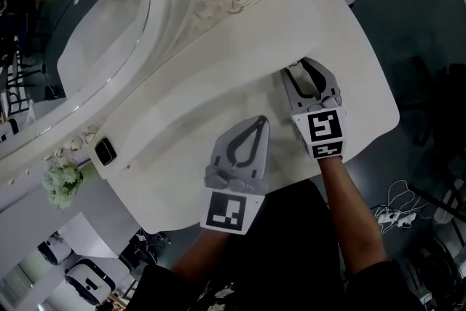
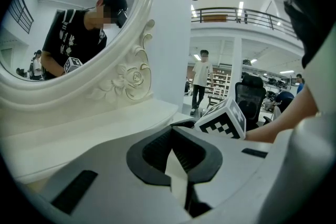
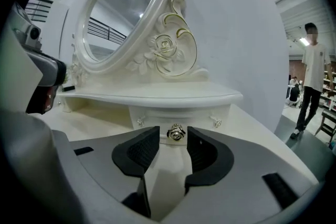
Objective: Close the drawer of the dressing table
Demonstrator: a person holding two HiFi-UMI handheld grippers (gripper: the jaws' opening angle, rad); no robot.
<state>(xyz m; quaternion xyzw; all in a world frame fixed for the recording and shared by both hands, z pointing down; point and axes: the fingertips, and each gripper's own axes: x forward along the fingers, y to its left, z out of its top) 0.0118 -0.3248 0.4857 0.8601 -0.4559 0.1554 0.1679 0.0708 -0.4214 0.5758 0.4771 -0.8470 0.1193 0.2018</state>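
The white dressing table (image 1: 218,76) has a small drawer (image 3: 157,117) under its raised shelf. A gold rose-shaped knob (image 3: 176,132) sits at the middle of the drawer front. My right gripper (image 3: 174,136) is open, with its black pads on either side of the knob and a gap on each side. In the head view the right gripper (image 1: 300,68) points at the foot of the shelf. My left gripper (image 1: 261,120) rests over the tabletop to the left of the right one, shut with nothing in it; its tips (image 2: 172,131) meet.
An oval carved mirror (image 3: 123,13) stands on the shelf. White flowers (image 1: 62,182) and a small black object (image 1: 105,151) lie at the table's left end. Cables (image 1: 397,207) are on the floor to the right. A person (image 2: 200,78) and an office chair (image 2: 252,99) are beyond.
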